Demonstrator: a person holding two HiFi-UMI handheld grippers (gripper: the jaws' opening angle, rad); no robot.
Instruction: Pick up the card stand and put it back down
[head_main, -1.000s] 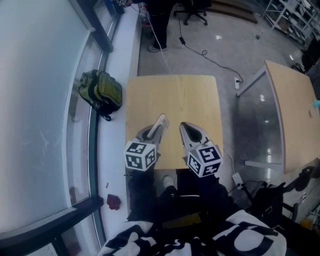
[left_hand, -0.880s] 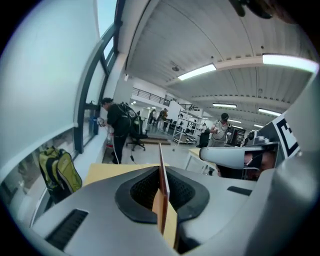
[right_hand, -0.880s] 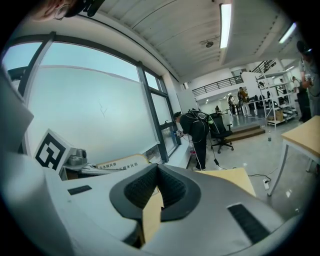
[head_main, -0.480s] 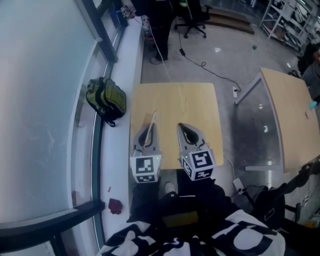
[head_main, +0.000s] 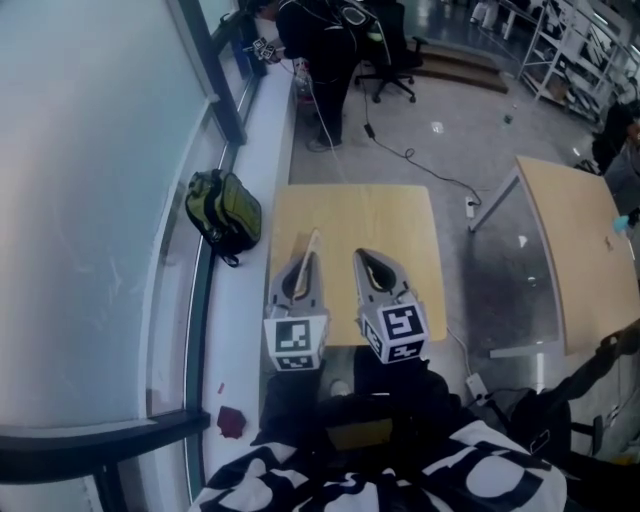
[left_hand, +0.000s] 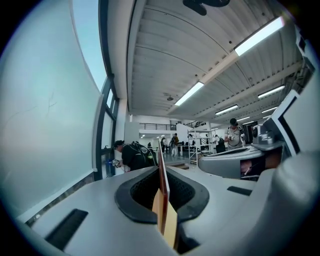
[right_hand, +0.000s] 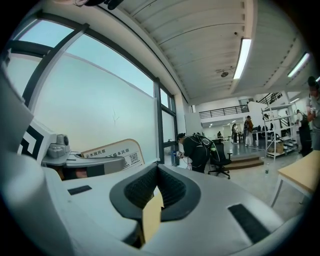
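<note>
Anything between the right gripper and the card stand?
Nothing. The head view shows only bare table between the right gripper and the card stand, which the left gripper grips in its jaws.

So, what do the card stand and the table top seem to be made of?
Card stand: a thin stiff sheet, perhaps coated board or plastic; it has a pale printed face, a tan rim and a very slim edge. Table top: pale wood or wood-look laminate, fairly matte; it is even light tan with little shine.
</note>
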